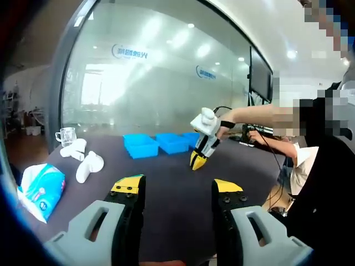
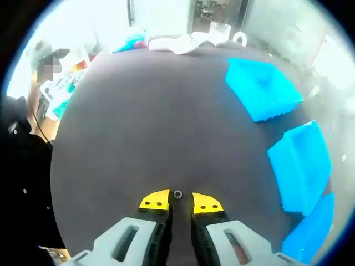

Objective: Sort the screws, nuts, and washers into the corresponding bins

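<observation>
Three blue bins (image 2: 260,88) line the far edge of the dark table (image 2: 138,122), set side by side so that each receives one type of fastener. Your right gripper (image 2: 178,203) is lowered to the table with its yellow-tipped jaws slightly apart, and a small ring-shaped part, a nut or washer (image 2: 177,194), lies on the surface between the tips. No contact is confirmed; treat the part as not yet gripped. The narrow opening suits so small a piece, since the tips need travel only a little to close. Your left gripper (image 1: 177,191) is raised above the table near its front edge, jaws wide apart and empty, clear of the working area. A tissue pack (image 1: 39,191) and white objects (image 1: 83,160) lie at that side of the table.
</observation>
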`<move>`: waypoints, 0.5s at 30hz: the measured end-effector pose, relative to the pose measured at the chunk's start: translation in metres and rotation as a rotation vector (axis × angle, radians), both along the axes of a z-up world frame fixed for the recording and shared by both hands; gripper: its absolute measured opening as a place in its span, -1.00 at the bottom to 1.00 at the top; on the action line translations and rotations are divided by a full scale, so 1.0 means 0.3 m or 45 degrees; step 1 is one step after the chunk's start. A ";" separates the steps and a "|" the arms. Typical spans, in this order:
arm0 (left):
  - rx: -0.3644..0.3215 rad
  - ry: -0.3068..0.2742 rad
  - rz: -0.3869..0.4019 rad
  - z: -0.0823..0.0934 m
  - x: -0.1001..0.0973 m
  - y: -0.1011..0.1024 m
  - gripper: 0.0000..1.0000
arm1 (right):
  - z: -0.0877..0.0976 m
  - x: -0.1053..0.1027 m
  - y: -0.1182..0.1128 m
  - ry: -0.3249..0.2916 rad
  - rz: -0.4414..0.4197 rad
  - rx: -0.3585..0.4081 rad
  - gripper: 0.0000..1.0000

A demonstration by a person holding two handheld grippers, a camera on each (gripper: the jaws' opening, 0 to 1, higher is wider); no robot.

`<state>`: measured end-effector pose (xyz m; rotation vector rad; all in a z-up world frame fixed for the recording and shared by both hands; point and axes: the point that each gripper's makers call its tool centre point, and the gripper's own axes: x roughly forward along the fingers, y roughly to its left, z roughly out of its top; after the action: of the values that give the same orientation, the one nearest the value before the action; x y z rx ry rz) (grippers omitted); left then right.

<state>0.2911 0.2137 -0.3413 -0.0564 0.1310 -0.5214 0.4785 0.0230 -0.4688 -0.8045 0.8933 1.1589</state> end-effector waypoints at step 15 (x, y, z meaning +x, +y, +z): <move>0.004 -0.015 -0.013 0.020 0.001 -0.018 -0.05 | 0.006 -0.027 0.007 -0.035 0.039 -0.025 -0.99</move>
<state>0.2914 0.2083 -0.3355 -0.0499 0.1206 -0.5317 0.4703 0.0251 -0.4670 -0.8510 0.8732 1.1645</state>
